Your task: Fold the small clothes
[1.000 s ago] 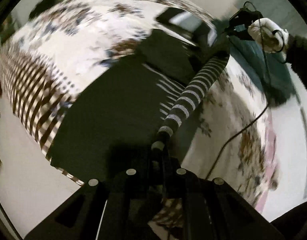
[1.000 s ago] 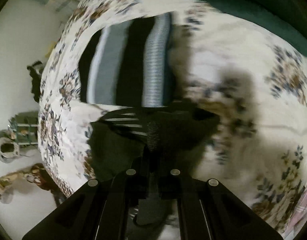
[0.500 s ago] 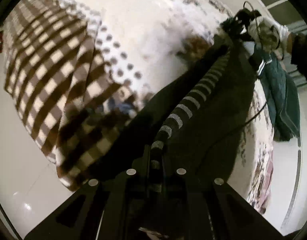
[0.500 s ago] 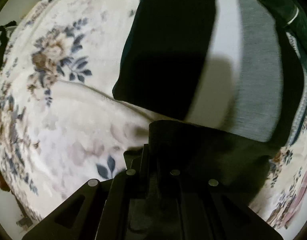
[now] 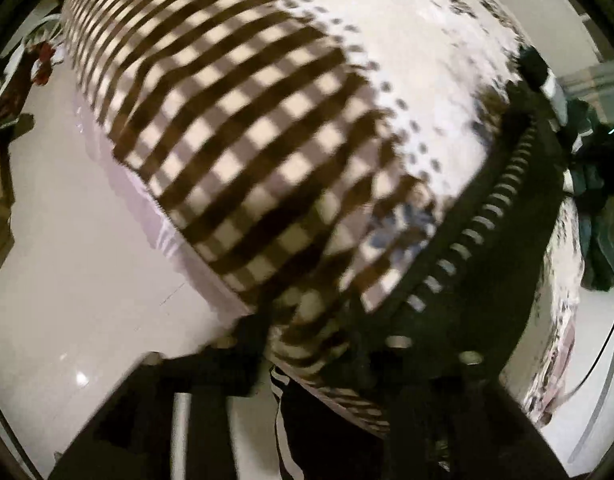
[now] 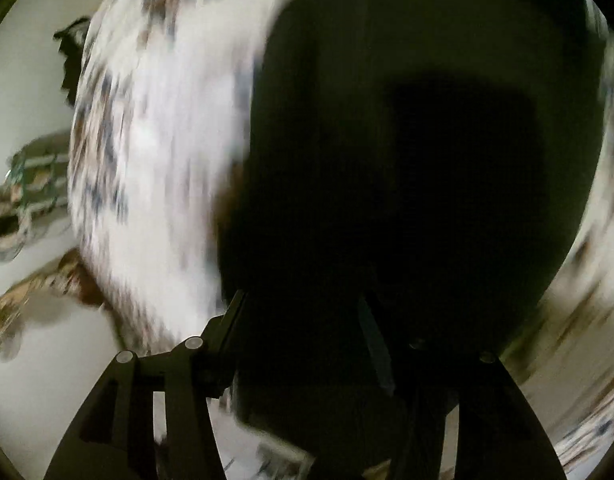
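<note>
A dark garment [image 5: 479,280] with a white-striped band [image 5: 487,208] lies over the edge of the bed, running from the bottom middle to the upper right. My left gripper [image 5: 327,352] hangs just above its near end. Its jaws are opening, and the cloth is loose between them and against the right finger. In the blurred right wrist view the same dark garment [image 6: 407,140] fills the middle. My right gripper [image 6: 327,344] stands over it with its jaws opening and dark cloth under and between them; the pads do not press on it.
A brown-and-cream checked blanket [image 5: 247,140] covers the bed's near corner, over a floral cover [image 5: 427,40] [image 6: 155,140]. Pale floor [image 5: 67,280] lies left of the bed. A green garment [image 5: 595,200] is heaped at the right. Several small things [image 6: 27,184] sit on the floor.
Both grippers were shut on the dark garment and now stand apart. Both hands have dropped toward the bed, the left over the checked corner. The garment now fills the right view.
</note>
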